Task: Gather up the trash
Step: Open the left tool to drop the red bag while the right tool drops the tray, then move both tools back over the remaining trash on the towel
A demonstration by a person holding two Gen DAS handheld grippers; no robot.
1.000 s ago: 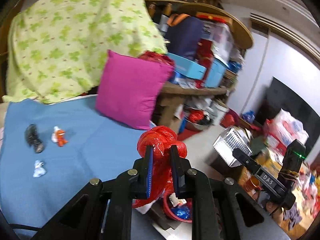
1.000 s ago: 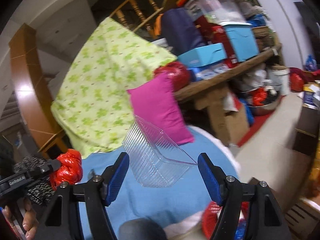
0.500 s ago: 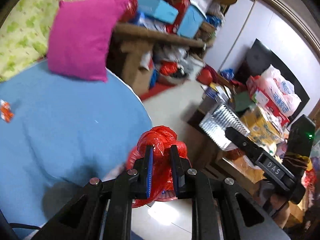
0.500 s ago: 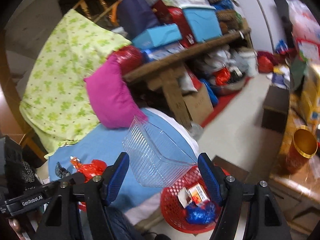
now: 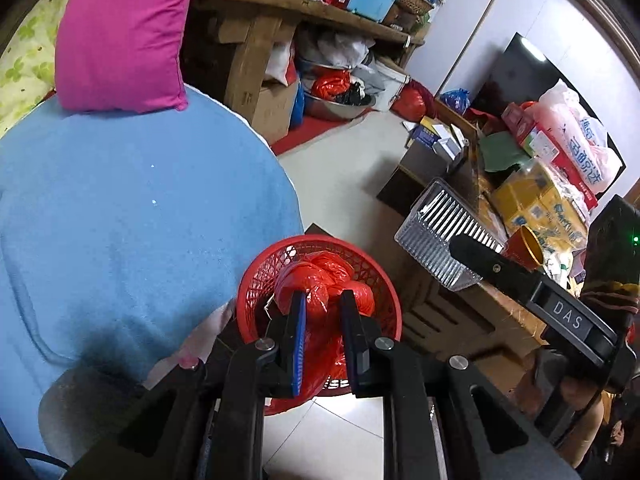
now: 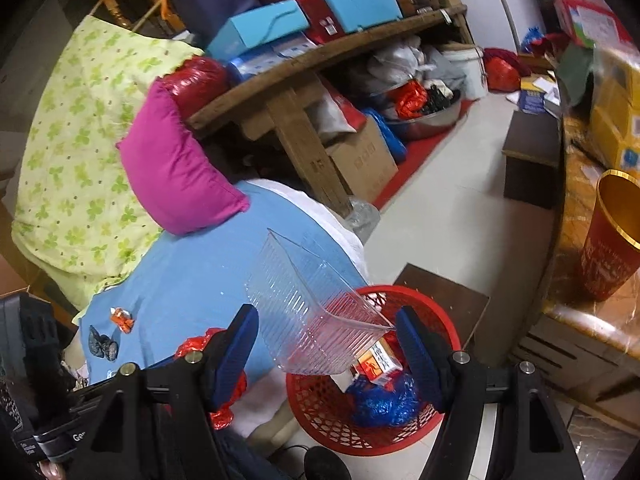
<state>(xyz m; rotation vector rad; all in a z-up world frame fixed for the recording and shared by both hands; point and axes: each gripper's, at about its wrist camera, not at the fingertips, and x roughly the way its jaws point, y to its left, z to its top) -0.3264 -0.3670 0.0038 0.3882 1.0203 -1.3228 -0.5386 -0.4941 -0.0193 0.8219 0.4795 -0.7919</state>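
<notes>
My left gripper point(image 5: 322, 302) is shut on a crumpled red plastic bag point(image 5: 320, 280) and holds it right above a red mesh basket point(image 5: 256, 280) on the floor beside the bed. My right gripper point(image 6: 326, 330) is shut on a clear ribbed plastic container point(image 6: 308, 304), held over the same basket point(image 6: 320, 428). The container also shows in the left wrist view point(image 5: 434, 240). The basket holds a blue wrapper point(image 6: 380, 400) and a small carton point(image 6: 378, 362). An orange wrapper point(image 6: 122, 318) and a dark wrapper point(image 6: 102, 344) lie on the blue bed cover point(image 6: 192, 280).
A magenta pillow point(image 5: 120, 36) and green-patterned quilt point(image 6: 72, 140) sit at the bed's head. A cluttered wooden shelf point(image 5: 304, 16) stands behind. A table with a red-gold cup point(image 6: 612, 236) and boxes is to the right. A dark low stool point(image 6: 528, 164) stands on the tiled floor.
Both grippers swung from over the bed to the floor side. The red bag now hangs over the basket, and the clear container has come down above the basket too.
</notes>
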